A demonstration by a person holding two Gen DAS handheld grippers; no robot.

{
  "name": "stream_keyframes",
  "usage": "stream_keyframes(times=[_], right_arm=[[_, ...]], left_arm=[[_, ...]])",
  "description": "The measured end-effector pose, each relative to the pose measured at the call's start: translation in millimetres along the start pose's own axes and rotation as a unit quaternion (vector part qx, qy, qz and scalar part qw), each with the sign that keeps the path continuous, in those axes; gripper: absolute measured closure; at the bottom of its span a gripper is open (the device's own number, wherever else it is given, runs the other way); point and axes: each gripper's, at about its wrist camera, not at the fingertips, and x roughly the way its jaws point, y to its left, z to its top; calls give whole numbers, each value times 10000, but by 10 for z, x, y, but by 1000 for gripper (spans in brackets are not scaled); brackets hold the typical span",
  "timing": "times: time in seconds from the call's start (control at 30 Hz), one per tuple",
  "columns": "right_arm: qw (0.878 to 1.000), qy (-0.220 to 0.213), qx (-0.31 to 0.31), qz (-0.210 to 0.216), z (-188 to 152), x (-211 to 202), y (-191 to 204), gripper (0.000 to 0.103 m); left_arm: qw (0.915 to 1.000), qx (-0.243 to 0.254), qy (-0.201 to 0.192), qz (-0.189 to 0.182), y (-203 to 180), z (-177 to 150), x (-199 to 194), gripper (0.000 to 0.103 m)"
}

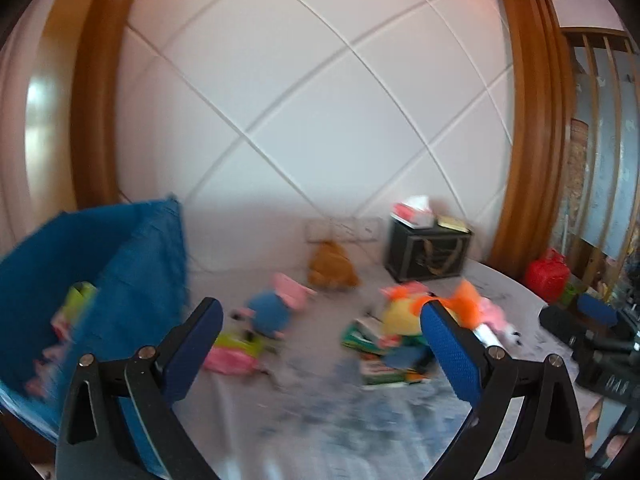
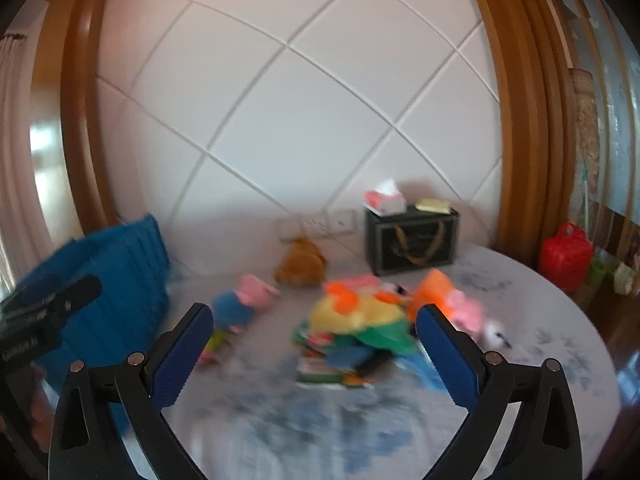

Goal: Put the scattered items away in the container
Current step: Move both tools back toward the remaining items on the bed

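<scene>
A blue fabric bin (image 1: pixel 120 264) stands at the table's left, with a few items inside; it also shows in the right wrist view (image 2: pixel 120 276). Scattered toys lie on the table: a blue-and-pink pig plush (image 1: pixel 276 304) (image 2: pixel 240 304), a brown plush (image 1: pixel 332 268) (image 2: pixel 300 266), a yellow-orange plush (image 1: pixel 404 316) (image 2: pixel 356 312) on a pile of green and blue packets (image 1: pixel 380 360) (image 2: pixel 340 360), and an orange-pink plush (image 1: pixel 480 304) (image 2: pixel 452 300). My left gripper (image 1: pixel 320 344) is open and empty, above the table next to the bin. My right gripper (image 2: pixel 314 348) is open and empty, facing the pile.
A black box (image 1: pixel 428 252) (image 2: pixel 412 244) with a tissue pack on top stands at the back by the wall. A red container (image 2: pixel 564 256) sits beyond the table's right edge. The round table (image 2: pixel 560 344) has a patterned cloth. Both views are blurred.
</scene>
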Motion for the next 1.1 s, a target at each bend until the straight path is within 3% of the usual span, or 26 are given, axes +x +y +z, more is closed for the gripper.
stream_keyframes(times=[0.17,0.33,0.47,0.57,0.73,1.1], right_arm=[[9973,624,-312,245,-153,-16,-289,0],[9932,960,-319,567,-121,-291,-206,0],[9922,1025,-198,682,147,-602,-77,0],[9911,1080,-232,741,334,-791,98,0],[9856,1467,-339,771,700,-954,408,0],[9774,1899,-788,498,1245,-1216,1206,0]], left_arm=[[9973,-460,452,349,-254,-178,1,2],[9947,-505,493,744,-67,-86,-419,2],[9924,-536,446,1011,130,74,-877,2],[9868,-598,585,1390,307,192,-1177,2],[9859,-501,1148,1114,618,415,-1529,2],[9730,-410,1421,1774,1274,899,-1816,2]])
